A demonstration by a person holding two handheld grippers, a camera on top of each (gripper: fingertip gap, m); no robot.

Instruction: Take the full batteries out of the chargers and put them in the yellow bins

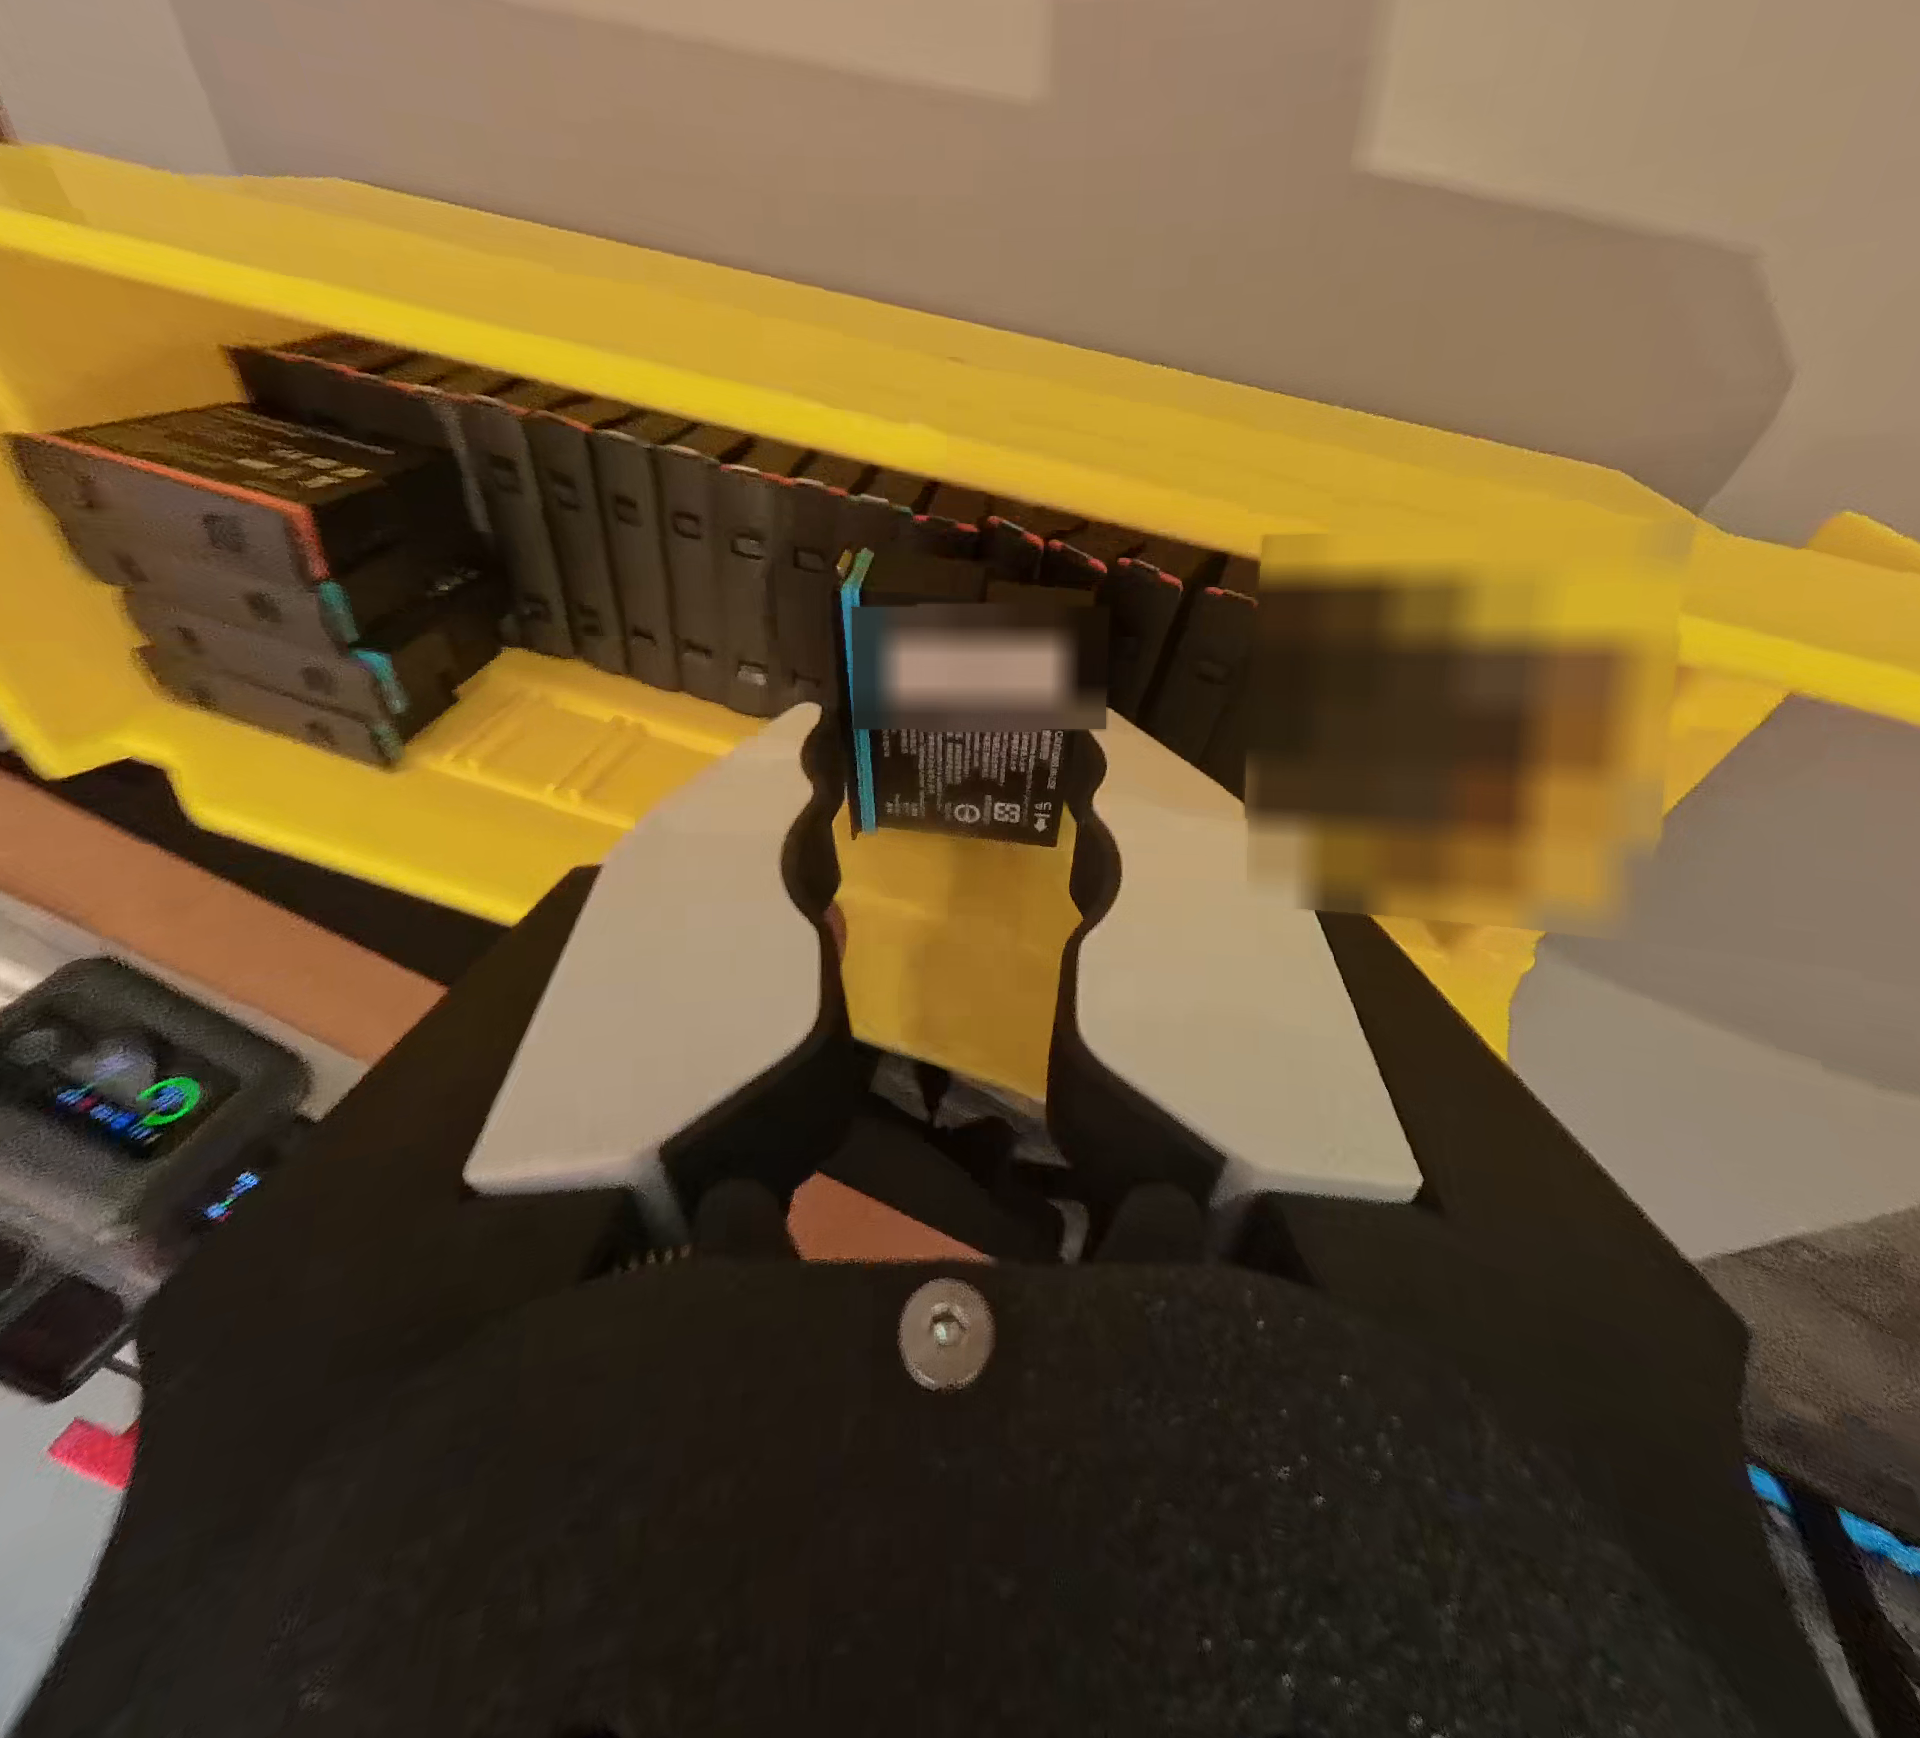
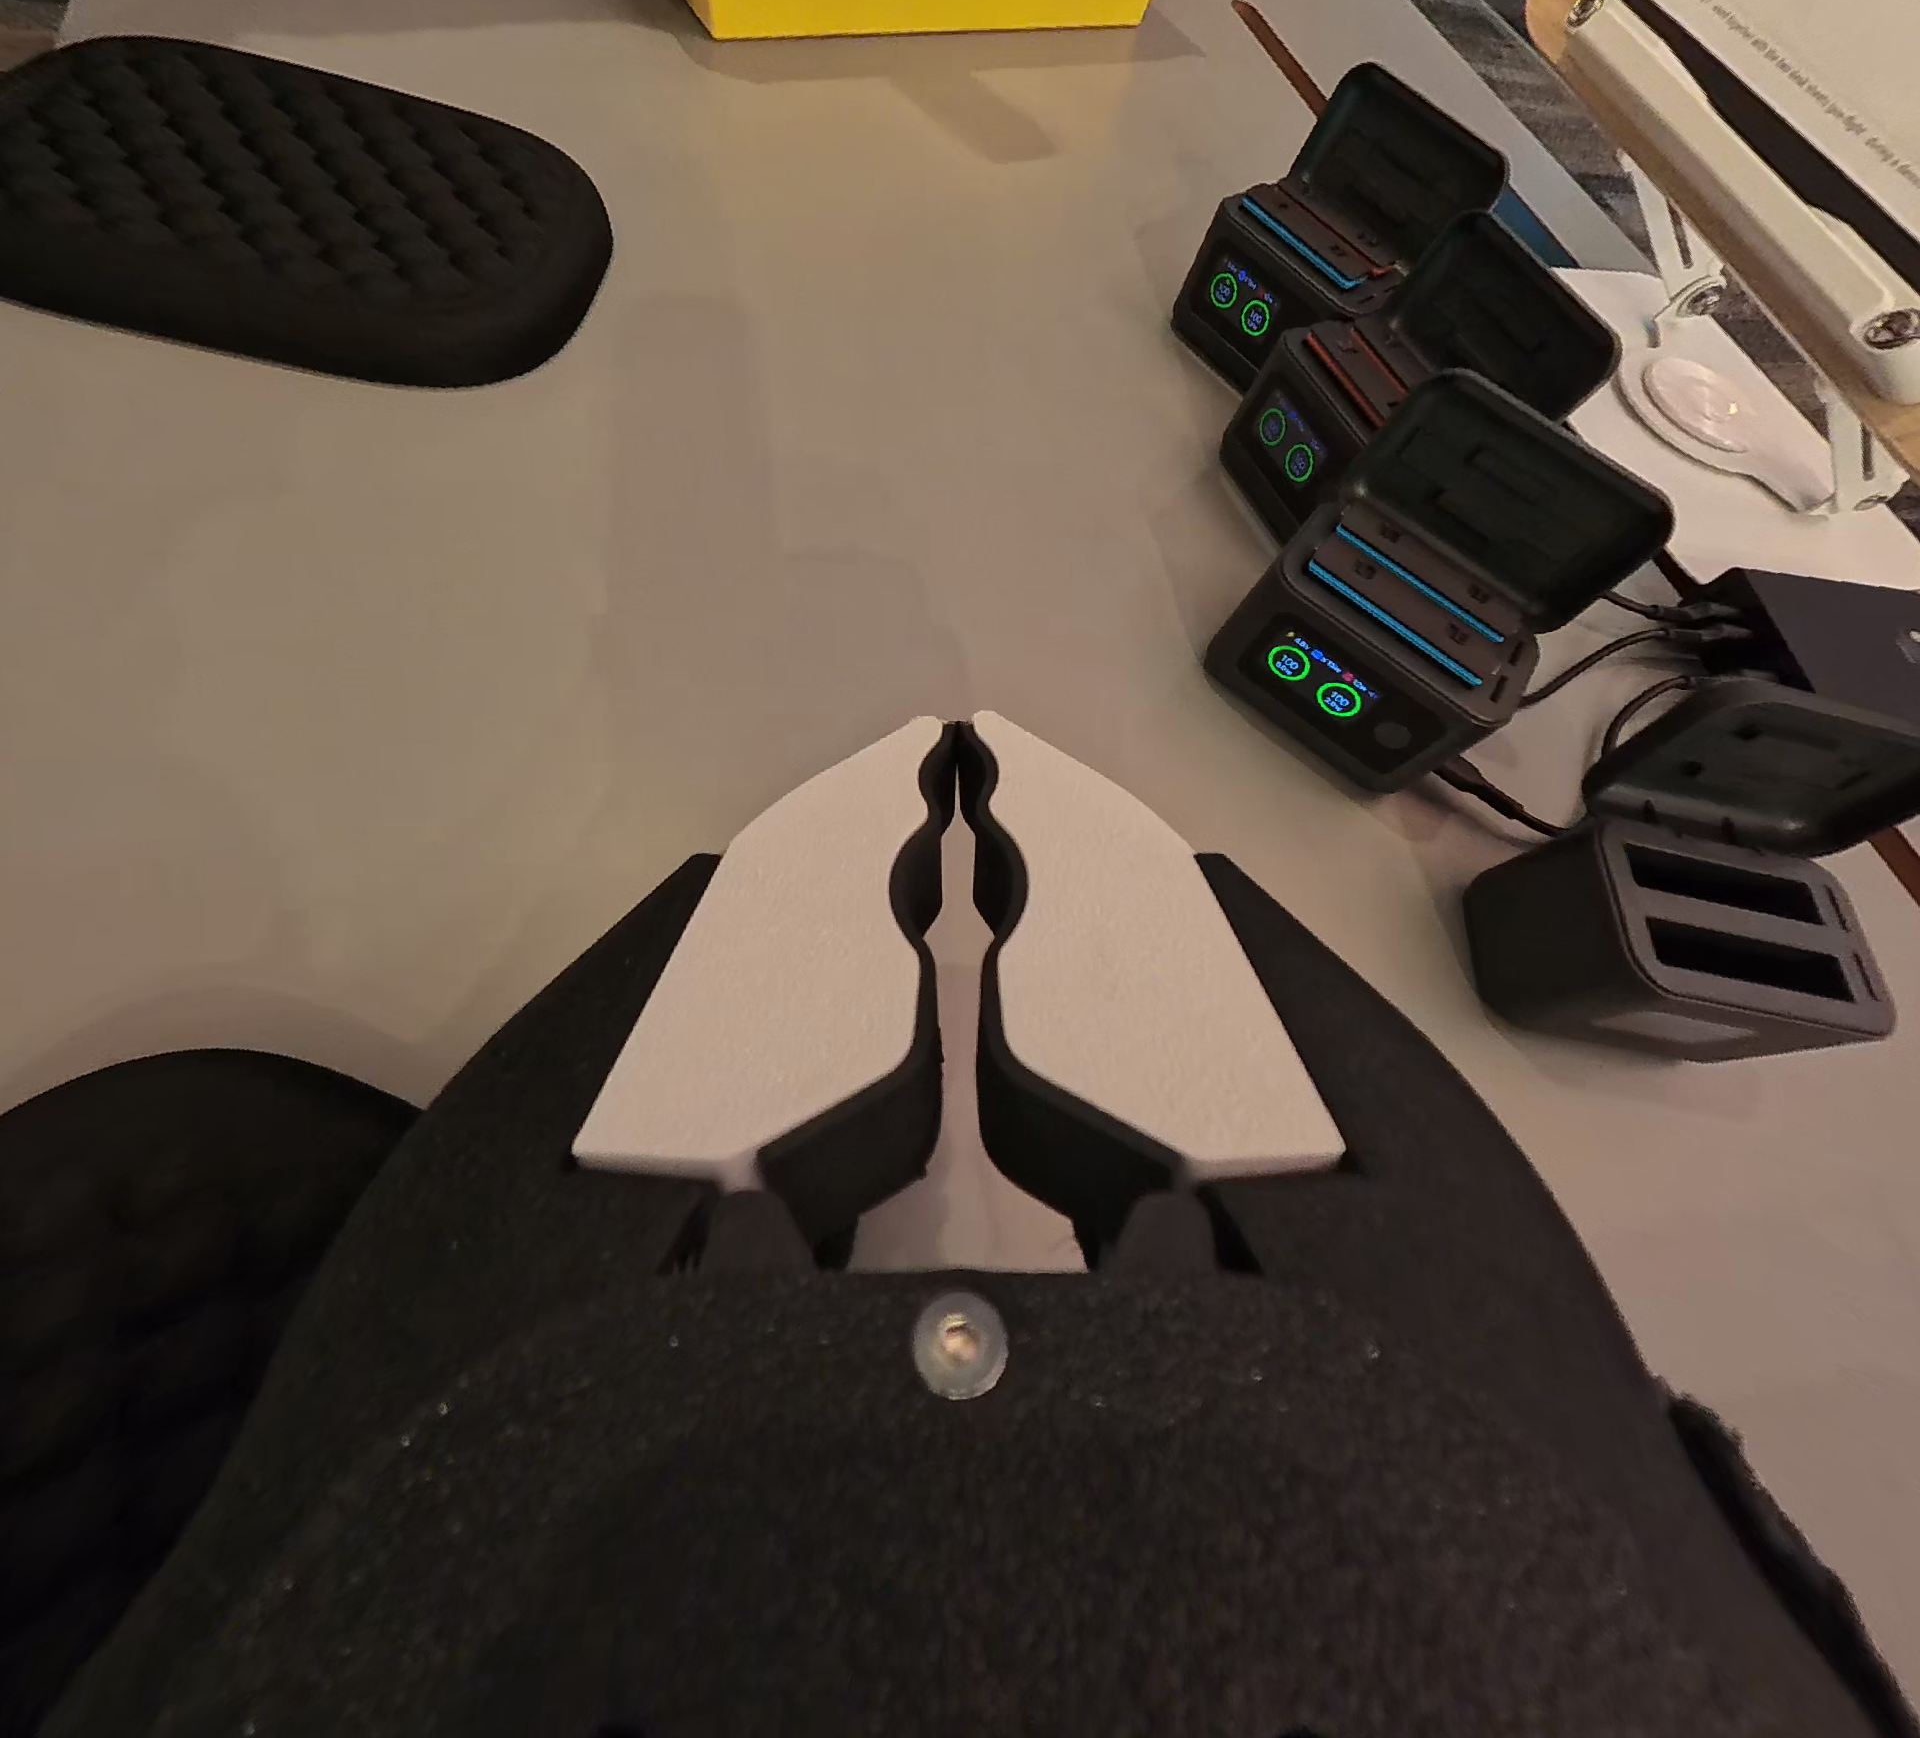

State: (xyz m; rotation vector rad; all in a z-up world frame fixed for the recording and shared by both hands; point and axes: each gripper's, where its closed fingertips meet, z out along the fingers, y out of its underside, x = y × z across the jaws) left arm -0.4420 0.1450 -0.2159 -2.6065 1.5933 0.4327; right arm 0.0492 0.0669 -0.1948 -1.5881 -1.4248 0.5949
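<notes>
My left claw [image 1: 961, 784] is pinching one battery [image 1: 961, 774] by its two narrow edges, blue-trimmed side toward the left finger, label face toward the camera. It hangs over the yellow bin [image 1: 623, 317], just in front of the row of batteries [image 1: 675, 566] standing on edge along the bin's back wall; a small stack [image 1: 239, 587] lies flat at the bin's left end.

Handling guess: small rigid block, light, smooth plastic shell, so it could twist or slip in a two-point pinch. The edge grip looks right (flat faces stay free to slide in beside the row). Best to lower it on edge into the gap, not drop it.

My right claw [image 2: 958, 732] is pressed together, empty, low over the tabletop [image 2: 727, 441]. Right of it, three chargers [image 2: 1382, 649] with open lids show batteries seated and green rings; the nearest charger [image 2: 1704, 950] has empty slots.
</notes>
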